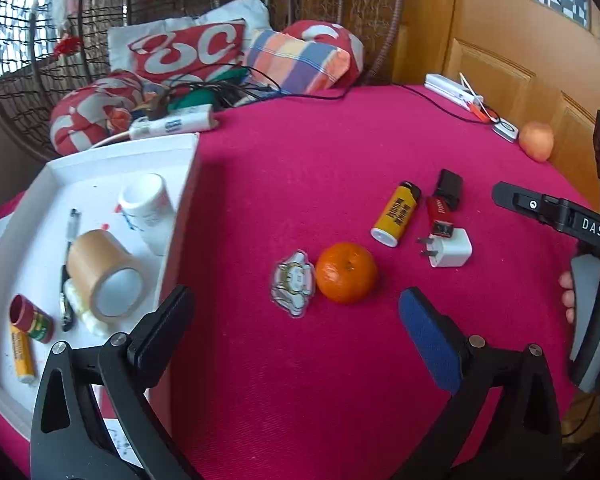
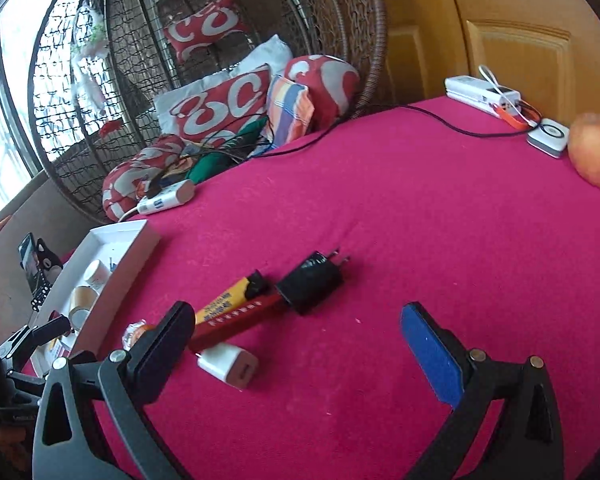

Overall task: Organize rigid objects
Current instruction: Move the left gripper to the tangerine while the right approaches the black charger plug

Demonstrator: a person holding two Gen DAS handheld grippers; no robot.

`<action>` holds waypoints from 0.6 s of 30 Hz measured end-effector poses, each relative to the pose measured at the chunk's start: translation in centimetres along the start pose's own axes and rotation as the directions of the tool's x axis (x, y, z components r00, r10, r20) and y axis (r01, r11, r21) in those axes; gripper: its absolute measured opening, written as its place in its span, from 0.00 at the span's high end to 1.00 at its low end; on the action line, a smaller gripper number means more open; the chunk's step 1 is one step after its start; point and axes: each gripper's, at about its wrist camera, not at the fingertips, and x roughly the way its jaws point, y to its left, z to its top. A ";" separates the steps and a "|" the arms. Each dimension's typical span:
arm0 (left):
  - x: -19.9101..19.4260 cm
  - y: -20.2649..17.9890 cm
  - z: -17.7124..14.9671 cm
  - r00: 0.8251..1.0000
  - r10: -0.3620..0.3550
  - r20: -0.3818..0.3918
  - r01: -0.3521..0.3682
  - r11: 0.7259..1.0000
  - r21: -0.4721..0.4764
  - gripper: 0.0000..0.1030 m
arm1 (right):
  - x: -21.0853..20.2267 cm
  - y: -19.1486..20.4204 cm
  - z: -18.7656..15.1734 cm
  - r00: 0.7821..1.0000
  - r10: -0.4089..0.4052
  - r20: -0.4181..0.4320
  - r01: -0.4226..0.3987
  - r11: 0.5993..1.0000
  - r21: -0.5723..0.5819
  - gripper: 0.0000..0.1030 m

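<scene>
On the pink cloth lie a mandarin [image 1: 346, 273], a plastic charm [image 1: 293, 282], a yellow lighter [image 1: 396, 213], a red USB stick [image 1: 440, 216], a black plug [image 1: 450, 189] and a white plug [image 1: 449, 247]. My left gripper [image 1: 300, 320] is open and empty, just short of the mandarin and charm. My right gripper [image 2: 300, 340] is open and empty; the white plug [image 2: 230, 365], red stick [image 2: 236, 320], lighter [image 2: 224, 300] and black plug [image 2: 312, 282] lie just ahead by its left finger. It also shows at the right edge of the left wrist view [image 1: 556, 212].
A white tray [image 1: 100, 160] at the left holds a tape roll [image 1: 104, 276], a white jar [image 1: 148, 208], pens, a red tube and a yellow lighter. An apple [image 2: 594, 148], a white puck and a power bank sit at the far right edge. Pillows and a wicker chair stand behind.
</scene>
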 end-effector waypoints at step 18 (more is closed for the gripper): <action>4.0 -3.3 0.9 0.997 -0.068 -0.026 0.072 0.981 0.179 0.35 | 1.7 -0.1 0.1 0.997 0.050 -0.063 -0.052 0.998 -0.032 0.00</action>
